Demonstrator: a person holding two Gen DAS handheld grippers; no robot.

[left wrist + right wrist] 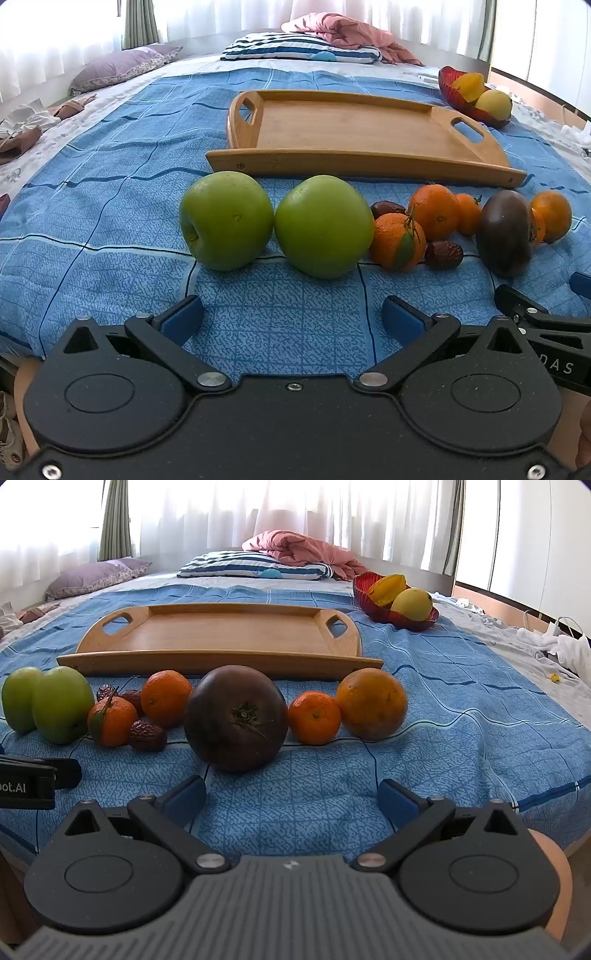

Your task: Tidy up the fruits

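Note:
Two green apples lie side by side on the blue bedspread, just ahead of my open, empty left gripper. Right of them lie several oranges, red dates and a dark tomato. An empty wooden tray sits behind the row. In the right wrist view the dark tomato lies just ahead of my open, empty right gripper, with oranges to its right and the apples at far left. The tray lies beyond.
A red bowl with a starfruit and a yellow fruit sits at the back right of the bed. Pillows and a pink blanket lie at the head. White cloth and cables lie at the right edge.

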